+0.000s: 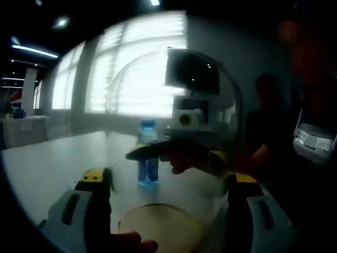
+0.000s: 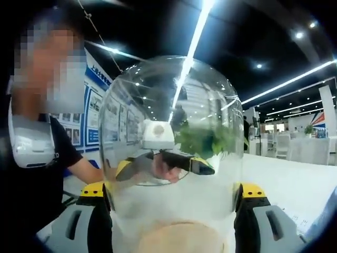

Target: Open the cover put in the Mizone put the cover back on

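On the white table (image 1: 47, 163), in a large hall with bright windows, the biggest thing in play is the clear dome cover (image 2: 174, 142), a tall, rounded, glass-like bell. Both views look straight through its wall. In the right gripper view it stands between the jaws of the right gripper (image 2: 174, 211), whose yellow-tipped jaws are spread wide and sit against or just beside the dome's two flanks; whether they truly press it, I cannot tell. In the left gripper view the left gripper (image 1: 168, 205) is set the same way, jaws wide apart either side of the dome's lower wall, contact again uncertain. Each view shows the other gripper through the curved glass, distorted.

A person in a dark shirt stands close on the far side of the table.

Below the dome, between the jaws, lies a pale round base (image 1: 160, 226).

Smallest is the Mizone bottle (image 1: 148, 154), blue, upright on the table beyond the dome and apart from it, so not yet under the cover.

The cover looks rigid, smooth and slippery, probably fragile and heavier than its transparency suggests. A grip low on opposite flanks, near the widest part, lifted level with both grippers, seems safest; a one-sided pinch could let it slide.
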The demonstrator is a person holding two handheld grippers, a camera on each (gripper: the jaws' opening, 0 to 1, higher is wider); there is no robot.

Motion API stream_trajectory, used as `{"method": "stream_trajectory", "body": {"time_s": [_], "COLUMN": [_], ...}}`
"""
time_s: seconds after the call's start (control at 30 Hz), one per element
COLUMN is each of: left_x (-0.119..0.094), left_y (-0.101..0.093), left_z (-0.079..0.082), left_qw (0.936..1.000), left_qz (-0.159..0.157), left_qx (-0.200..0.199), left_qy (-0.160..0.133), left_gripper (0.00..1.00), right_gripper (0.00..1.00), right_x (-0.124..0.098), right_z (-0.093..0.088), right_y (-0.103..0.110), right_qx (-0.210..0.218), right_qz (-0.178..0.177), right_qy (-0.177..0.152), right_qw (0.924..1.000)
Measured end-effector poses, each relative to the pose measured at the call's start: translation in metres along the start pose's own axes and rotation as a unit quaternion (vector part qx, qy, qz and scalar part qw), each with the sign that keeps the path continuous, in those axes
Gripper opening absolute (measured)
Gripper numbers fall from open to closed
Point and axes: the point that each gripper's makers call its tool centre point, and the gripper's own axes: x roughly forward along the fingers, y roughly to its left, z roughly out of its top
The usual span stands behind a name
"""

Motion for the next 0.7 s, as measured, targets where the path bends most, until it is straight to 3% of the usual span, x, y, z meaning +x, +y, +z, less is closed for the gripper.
{"method": "stream_trajectory", "body": {"time_s": [0.2, 0.47, 0.7], "left_x": [-0.002, -0.005, -0.01], "left_y": [-0.007, -0.019, -0.026], "left_z": [0.0, 0.013, 0.008], "left_qw": [1.0, 1.0, 1.0], "left_qz": [0.0, 0.004, 0.005], "left_qx": [-0.001, 0.002, -0.003], "left_qy": [0.005, -0.002, 0.003], "left_gripper": [0.79, 0.79, 0.79], "right_gripper": [0.9, 0.9, 0.9], "right_x": [0.001, 0.001, 0.005], "right_z": [0.0, 0.011, 0.012], "right_y": [0.007, 0.016, 0.024], "right_qx": [0.001, 0.007, 0.004], "right_qz": [-0.003, -0.005, -0.004], "right_qy": [0.001, -0.021, -0.004], "right_qw": [1.0, 0.9998, 1.0]}}
